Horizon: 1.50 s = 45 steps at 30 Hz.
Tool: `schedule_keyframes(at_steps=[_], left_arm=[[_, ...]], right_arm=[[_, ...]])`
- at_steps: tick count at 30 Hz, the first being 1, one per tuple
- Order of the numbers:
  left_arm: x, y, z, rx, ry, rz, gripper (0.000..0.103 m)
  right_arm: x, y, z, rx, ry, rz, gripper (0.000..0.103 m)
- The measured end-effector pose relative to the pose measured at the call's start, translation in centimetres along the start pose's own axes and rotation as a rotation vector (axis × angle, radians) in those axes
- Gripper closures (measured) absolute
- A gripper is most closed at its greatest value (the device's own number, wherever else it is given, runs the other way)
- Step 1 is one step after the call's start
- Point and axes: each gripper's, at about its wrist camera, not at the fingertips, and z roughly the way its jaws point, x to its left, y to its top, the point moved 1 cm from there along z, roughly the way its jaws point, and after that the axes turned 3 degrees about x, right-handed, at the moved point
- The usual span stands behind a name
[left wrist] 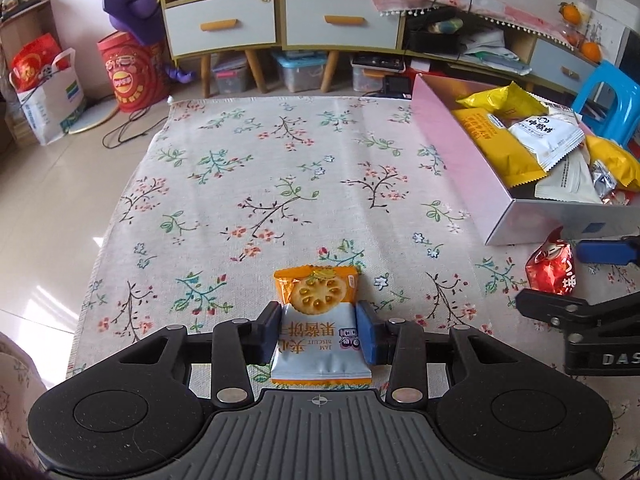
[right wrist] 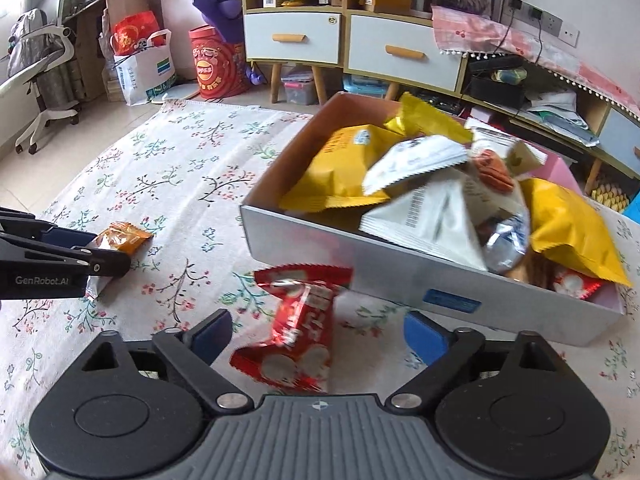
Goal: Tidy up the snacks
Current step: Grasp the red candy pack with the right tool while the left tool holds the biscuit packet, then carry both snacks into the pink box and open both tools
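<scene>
Nearest the left wrist camera, the left gripper [left wrist: 319, 330] is clamped on a jam biscuit packet [left wrist: 318, 320], its blue pads pressing the pale lower half from both sides while the orange top with the biscuit picture sticks out ahead of the fingertips. The packet lies over the flowered cloth [left wrist: 240, 184] that covers the table. In the right wrist view the same gripper comes in from the left edge with the orange end of the packet showing past its black fingers.

The right gripper [right wrist: 318, 332] stands wide, its two blue pads well apart on either side of a red snack packet [right wrist: 298, 328]. The packet lies between them on the cloth – neither pad touches it. It is blurred, so its print cannot be read. From the left wrist camera this red packet shows at the right edge, between the right gripper's fingers and just in front of the box's near corner.

Just beyond the red packet sits an open box [right wrist: 360, 264] with a grey front wall and pink side walls, turned at an angle on the cloth. It is piled with snacks – yellow bags [right wrist: 568, 232], white sachets [right wrist: 424, 216] and a small red packet in the near right corner.

Past the table edge is tiled floor, then a low cabinet [left wrist: 280, 24] with pale drawers on wooden legs, a red drum [left wrist: 134, 72] and a white shopping bag [left wrist: 48, 100].
</scene>
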Motion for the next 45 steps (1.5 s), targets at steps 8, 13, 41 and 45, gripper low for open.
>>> schedule_keyframes(at_steps=[8, 13, 41, 45], left_arm=[[0.0, 0.0, -0.1, 0.004, -0.005, -0.003, 0.066], [-0.2, 0.4, -0.1, 0.009, -0.011, -0.023, 0.066], [-4.1, 3.0, -3.1, -0.074, -0.091, -0.047, 0.066], [-4.9, 3.5, -3.5, -0.097, -0.101, -0.041, 0.066]], right_arm=[[0.8, 0.3, 0.3, -0.004, 0.011, -0.046, 0.063], [0.6, 0.5, -0.1, -0.002, 0.022, -0.06, 0.087], [-3.8, 0.4, -4.5, -0.058, 0.019, 0.003, 0.088], [-5.0, 0.3, -5.4, -0.076, 0.016, 0.03, 0.088]])
